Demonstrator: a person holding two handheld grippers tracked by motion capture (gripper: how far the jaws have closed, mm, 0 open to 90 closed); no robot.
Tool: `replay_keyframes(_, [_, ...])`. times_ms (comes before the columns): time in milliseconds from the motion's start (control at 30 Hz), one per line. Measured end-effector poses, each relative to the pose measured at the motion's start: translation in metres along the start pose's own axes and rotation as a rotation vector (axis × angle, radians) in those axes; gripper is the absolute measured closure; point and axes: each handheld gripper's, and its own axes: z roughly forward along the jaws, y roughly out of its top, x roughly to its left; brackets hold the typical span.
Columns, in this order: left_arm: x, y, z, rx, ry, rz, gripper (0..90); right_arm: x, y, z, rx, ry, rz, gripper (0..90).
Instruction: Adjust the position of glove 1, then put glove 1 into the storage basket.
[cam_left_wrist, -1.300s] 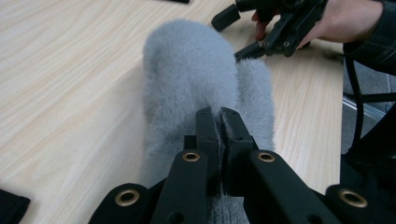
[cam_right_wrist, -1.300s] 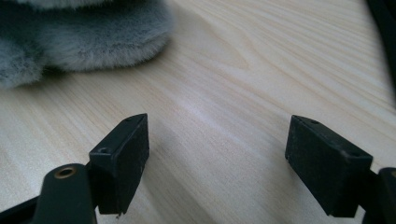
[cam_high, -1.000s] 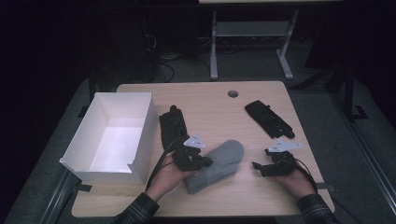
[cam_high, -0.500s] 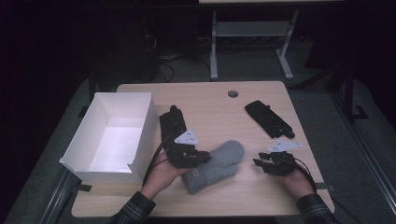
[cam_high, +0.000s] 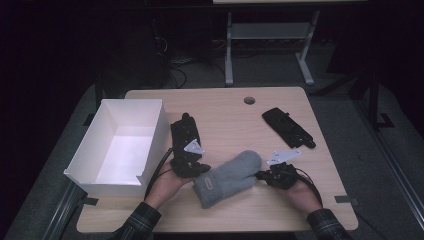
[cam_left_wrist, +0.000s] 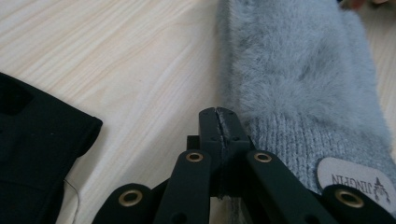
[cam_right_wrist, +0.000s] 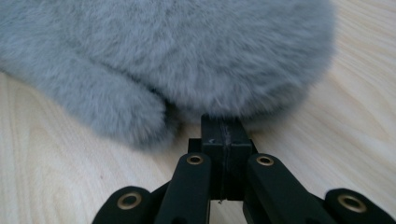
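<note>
My table (cam_high: 235, 107) carries everything here, a pale wood top. Biggest on it is the white box (cam_high: 120, 147), open-topped, out at nine o'clock from the table's middle. Next in size is the grey fluffy mitten (cam_high: 227, 177), lying flat at about six o'clock from the middle, its ribbed cuff toward seven o'clock and its rounded tip toward two o'clock. A black glove (cam_high: 184, 137) lies between the box and the mitten, and a second black glove (cam_high: 288, 127) lies well apart at about three o'clock, near the table's right edge.

My left gripper (cam_high: 194, 170) sits at the mitten's cuff end. In my left gripper view its jaws are pressed together on the edge of the ribbed cuff (cam_left_wrist: 285, 140), a sliver of grey knit caught between the tips.

My right gripper (cam_high: 267, 177) is at the mitten's fluffy tip. Its jaws have just been closing and now meet, with wisps of the fur (cam_right_wrist: 187, 60) pinched at their ends.
</note>
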Motion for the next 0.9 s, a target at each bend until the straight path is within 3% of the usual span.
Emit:
replay_keyframes(167, [0.0,-0.005,0.0,-0.008,-0.038,-0.04,89.6,-0.002,0.005,0.009,0.004,0.005,0.001,89.7])
replay_keyframes(300, [-0.002,-0.01,-0.003,-0.002,-0.056,-0.035,89.5,-0.005,0.01,0.014,0.016,-0.003,0.005,89.7])
replay_keyframes(400, [-0.008,-0.018,-0.004,-0.008,-0.097,-0.064,89.5,-0.008,0.019,0.023,0.015,-0.002,0.019,89.8])
replay_keyframes(533, [-0.013,-0.022,-0.004,-0.011,-0.115,-0.067,89.5,-0.012,0.028,0.03,0.015,-0.002,0.015,90.0])
replay_keyframes(633, [-0.015,-0.025,-0.001,-0.021,-0.159,-0.097,89.5,-0.015,0.039,0.041,0.014,0.011,0.021,90.0])
replay_keyframes(767, [-0.018,-0.026,0.001,-0.021,-0.185,-0.109,89.5,-0.017,0.049,0.049,0.014,0.022,0.017,90.0])
replay_keyframes(900, [-0.024,-0.027,0.007,-0.03,-0.246,-0.122,89.5,-0.019,0.061,0.059,0.023,0.028,-0.006,90.0])
